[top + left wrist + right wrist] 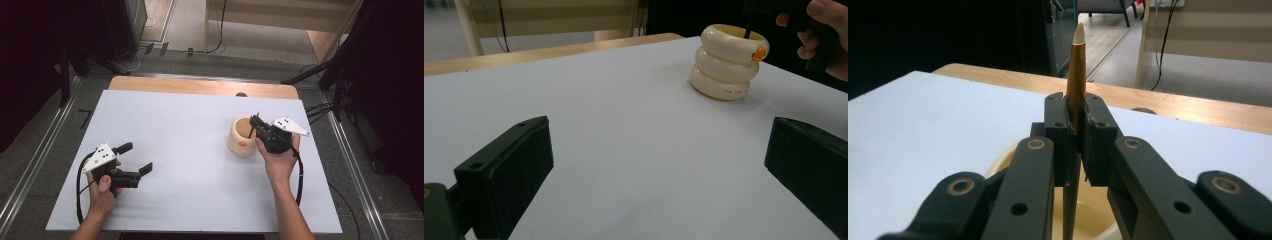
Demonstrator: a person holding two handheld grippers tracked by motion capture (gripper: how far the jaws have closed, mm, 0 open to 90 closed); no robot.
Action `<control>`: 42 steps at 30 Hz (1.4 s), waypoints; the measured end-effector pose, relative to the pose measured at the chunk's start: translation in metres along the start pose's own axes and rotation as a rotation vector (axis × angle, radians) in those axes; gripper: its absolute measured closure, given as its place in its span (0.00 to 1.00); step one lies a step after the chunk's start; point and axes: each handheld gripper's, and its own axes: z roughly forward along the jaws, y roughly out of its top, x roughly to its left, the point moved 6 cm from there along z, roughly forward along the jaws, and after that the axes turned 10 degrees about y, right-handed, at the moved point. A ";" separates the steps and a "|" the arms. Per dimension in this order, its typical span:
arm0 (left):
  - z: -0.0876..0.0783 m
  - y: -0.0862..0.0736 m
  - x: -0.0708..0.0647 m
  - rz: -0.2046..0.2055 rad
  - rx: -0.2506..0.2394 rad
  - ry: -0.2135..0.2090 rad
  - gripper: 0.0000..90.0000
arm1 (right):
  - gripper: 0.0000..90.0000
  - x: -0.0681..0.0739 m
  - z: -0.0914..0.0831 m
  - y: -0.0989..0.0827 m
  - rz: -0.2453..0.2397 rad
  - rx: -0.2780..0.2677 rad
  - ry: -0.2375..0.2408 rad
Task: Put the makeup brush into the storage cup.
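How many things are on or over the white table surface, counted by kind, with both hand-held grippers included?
Cream ringed holder: 1
Slim brown stick with a pale tip, clamped upright in the right gripper over the holder: 1
Hand-held grippers: 2, the right gripper and the left gripper with jaws apart
Total: 4

A white sheet [190,150] covers the wooden desk [200,86], with grey floor [240,62] and black cables [220,30] beyond

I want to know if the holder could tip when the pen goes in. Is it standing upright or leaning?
Upright. The cream ringed holder sits flat on the white table, rings stacked level, mouth up.
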 end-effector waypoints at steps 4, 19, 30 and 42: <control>-0.001 0.000 0.001 -0.001 -0.003 0.003 0.00 | 0.94 -0.001 0.002 -0.004 -0.001 0.016 -0.004; 0.001 0.001 0.001 0.000 -0.003 -0.002 0.00 | 0.60 -0.005 -0.001 -0.006 0.015 -0.029 -0.006; -0.003 0.003 0.001 -0.006 -0.020 0.002 0.00 | 0.14 -0.002 -0.017 -0.005 -0.019 -0.009 -0.051; -0.013 0.001 0.004 -0.013 -0.035 0.021 0.00 | 0.00 0.001 -0.047 -0.021 -0.071 -0.019 -0.012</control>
